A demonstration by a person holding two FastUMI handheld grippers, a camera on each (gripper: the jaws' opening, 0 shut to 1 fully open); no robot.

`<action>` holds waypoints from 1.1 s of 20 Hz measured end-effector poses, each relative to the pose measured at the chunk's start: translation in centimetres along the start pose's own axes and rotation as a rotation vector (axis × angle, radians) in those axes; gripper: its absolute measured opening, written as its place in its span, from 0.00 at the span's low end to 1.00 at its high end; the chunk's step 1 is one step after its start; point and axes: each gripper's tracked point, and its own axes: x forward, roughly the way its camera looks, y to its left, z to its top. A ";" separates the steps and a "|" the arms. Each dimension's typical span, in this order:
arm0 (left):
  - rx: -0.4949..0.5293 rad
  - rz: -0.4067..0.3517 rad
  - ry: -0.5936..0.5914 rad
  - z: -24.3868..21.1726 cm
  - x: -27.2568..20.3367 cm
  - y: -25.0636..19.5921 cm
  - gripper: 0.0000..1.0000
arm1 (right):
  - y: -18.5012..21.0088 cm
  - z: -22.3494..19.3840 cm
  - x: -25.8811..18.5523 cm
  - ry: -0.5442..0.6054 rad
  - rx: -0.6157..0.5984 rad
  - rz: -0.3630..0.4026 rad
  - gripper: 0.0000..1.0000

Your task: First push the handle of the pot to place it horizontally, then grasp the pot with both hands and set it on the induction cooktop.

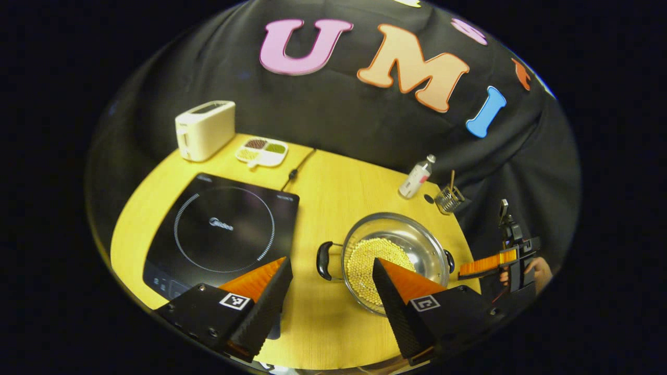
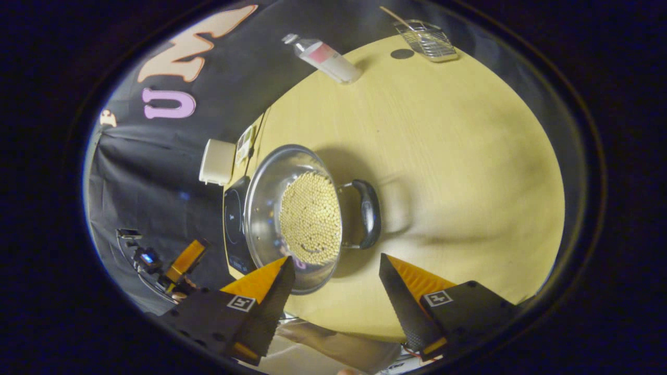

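Observation:
A steel pot (image 1: 417, 245) holding small pale yellow grains sits on the yellow table (image 1: 333, 192), just right of the black induction cooktop (image 1: 224, 232). Its two black handles point left (image 1: 324, 260) and right (image 1: 449, 259) in the left gripper view. My left gripper (image 1: 331, 262) hovers open above the pot's near left side, its fingers straddling the left handle. Past the pot's right handle, my right gripper (image 1: 490, 264) is held off the table edge. In the right gripper view, my right gripper (image 2: 336, 259) is open, with the pot (image 2: 271, 208) and its nearer handle (image 2: 367, 213) just ahead.
A white toaster (image 1: 205, 129) and a divided dish (image 1: 262, 151) stand behind the cooktop, whose cord (image 1: 298, 169) runs to the back. A bottle (image 1: 417, 177) and a wire basket (image 1: 449, 199) stand at the back right. Bare table (image 2: 458, 156) lies beside the pot.

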 end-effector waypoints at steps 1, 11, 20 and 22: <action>-0.007 -0.005 0.046 -0.6 1.1 0.8 0.95 | -0.4 0.3 0.3 0.004 0.006 -0.008 1.00; 0.006 -0.026 0.368 -4.0 8.6 3.3 0.94 | -1.6 2.1 5.4 0.083 0.024 -0.045 0.99; 0.115 -0.030 0.412 -2.9 8.6 2.6 0.85 | -2.3 1.8 6.9 0.133 0.020 -0.049 0.87; 0.080 -0.067 0.425 -3.0 8.8 1.5 0.85 | -2.3 1.7 7.0 0.136 0.018 -0.048 0.98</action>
